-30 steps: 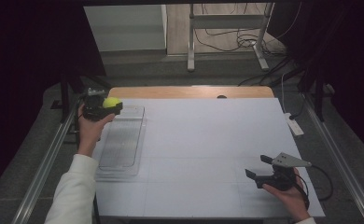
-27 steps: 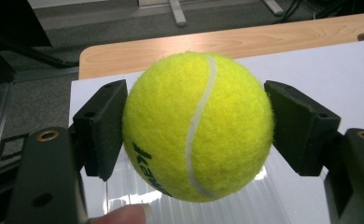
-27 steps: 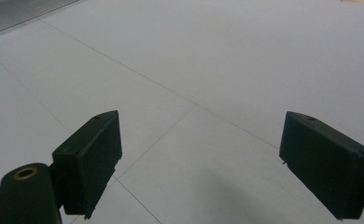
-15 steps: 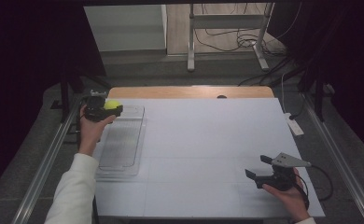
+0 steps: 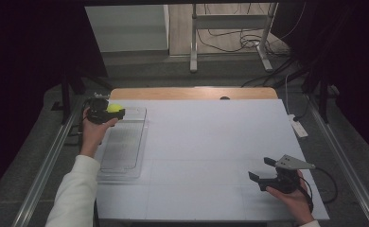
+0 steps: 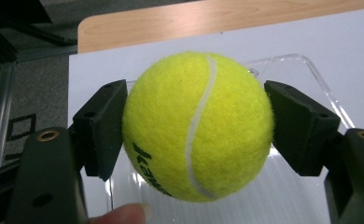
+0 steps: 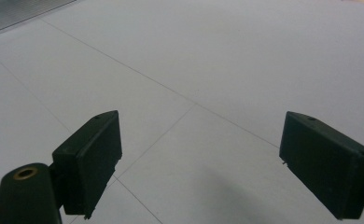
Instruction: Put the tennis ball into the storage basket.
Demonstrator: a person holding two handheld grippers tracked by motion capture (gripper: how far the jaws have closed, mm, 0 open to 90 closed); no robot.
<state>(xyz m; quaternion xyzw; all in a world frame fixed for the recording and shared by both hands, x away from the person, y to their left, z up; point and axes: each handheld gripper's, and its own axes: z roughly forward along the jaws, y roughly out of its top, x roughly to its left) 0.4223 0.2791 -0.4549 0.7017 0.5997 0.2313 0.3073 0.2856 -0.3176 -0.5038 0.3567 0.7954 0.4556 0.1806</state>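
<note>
A yellow tennis ball (image 6: 196, 126) sits between the two black jaws of my left gripper (image 6: 196, 128), and both pads press on its sides. In the high view that left gripper (image 5: 116, 111) holds the ball (image 5: 114, 108) over the far end of a clear plastic tray (image 5: 122, 146) at the table's left. My right gripper (image 5: 260, 169) hovers near the table's front right corner. In the right gripper view its jaws (image 7: 201, 163) stand wide apart over bare white table, with nothing between them.
The white table top (image 5: 211, 142) has a wooden strip (image 5: 187, 92) along its far edge. A white power strip (image 5: 298, 126) lies off the right edge. Metal rails run along both sides, and stand legs and cables are on the floor beyond.
The left hand with the ball has shifted slightly toward the far end of the tray. The right gripper has not moved.
</note>
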